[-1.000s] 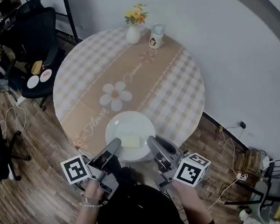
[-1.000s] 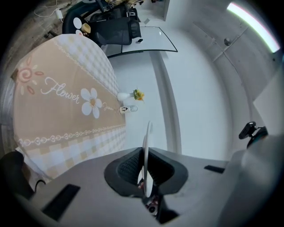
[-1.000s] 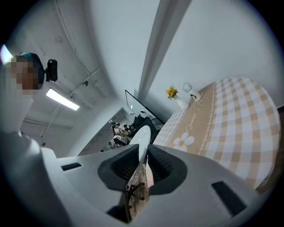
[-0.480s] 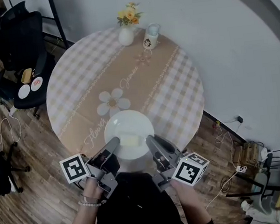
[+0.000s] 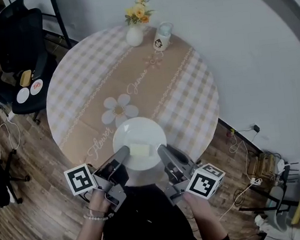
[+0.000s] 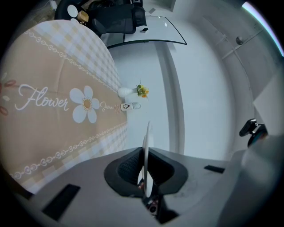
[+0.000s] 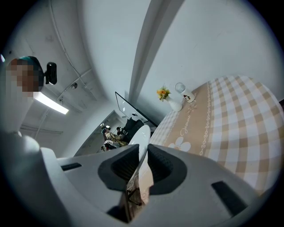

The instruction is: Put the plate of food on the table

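Note:
A white plate (image 5: 140,135) with a pale yellow piece of food (image 5: 139,149) on it hangs over the near edge of the round table (image 5: 190,96). My left gripper (image 5: 122,153) is shut on the plate's near left rim, and my right gripper (image 5: 161,151) is shut on its near right rim. In the left gripper view the plate (image 6: 146,155) shows edge-on between the pads, and in the right gripper view the plate (image 7: 140,137) is pinched the same way. From these frames I cannot tell whether the plate touches the cloth.
The table wears a checked cloth with a beige runner and a daisy print (image 5: 118,108). A white vase of yellow flowers (image 5: 135,32) and a mug (image 5: 162,37) stand at its far edge. An office chair (image 5: 25,76) with small items stands at the left; cables lie on the wooden floor (image 5: 36,203).
The plate and both grippers have moved a little further over the table's near edge. The grip on the plate is unchanged.

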A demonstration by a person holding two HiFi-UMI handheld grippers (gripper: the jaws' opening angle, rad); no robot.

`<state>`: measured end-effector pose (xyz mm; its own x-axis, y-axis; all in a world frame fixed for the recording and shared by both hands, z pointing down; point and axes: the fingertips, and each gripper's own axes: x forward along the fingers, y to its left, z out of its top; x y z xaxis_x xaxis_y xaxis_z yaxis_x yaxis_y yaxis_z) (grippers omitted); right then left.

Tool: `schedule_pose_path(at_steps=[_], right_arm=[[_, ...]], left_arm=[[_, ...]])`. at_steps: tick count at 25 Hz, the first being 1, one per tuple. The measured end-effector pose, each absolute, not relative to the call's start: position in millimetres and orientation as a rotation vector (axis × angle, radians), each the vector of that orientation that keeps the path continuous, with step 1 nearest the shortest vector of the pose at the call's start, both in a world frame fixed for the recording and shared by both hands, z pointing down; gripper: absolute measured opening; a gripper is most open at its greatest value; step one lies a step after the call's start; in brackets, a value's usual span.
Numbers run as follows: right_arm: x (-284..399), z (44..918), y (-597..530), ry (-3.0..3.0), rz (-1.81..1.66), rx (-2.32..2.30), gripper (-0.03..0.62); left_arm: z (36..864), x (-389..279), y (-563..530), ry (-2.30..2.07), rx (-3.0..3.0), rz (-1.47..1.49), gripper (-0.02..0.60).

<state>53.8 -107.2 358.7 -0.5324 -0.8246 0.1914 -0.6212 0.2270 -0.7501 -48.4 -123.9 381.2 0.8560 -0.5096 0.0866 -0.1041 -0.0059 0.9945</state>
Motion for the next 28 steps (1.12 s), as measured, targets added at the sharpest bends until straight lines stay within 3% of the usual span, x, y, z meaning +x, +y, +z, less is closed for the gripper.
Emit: schedule_pose_path(at_steps=[28], right_arm=[[68.4,405.6,-141.8,2.302,-1.366,-1.287,0.040]], left_arm=[[423.3,-35.7,-147.0,-0.618,1.491,-0.301,0.015]])
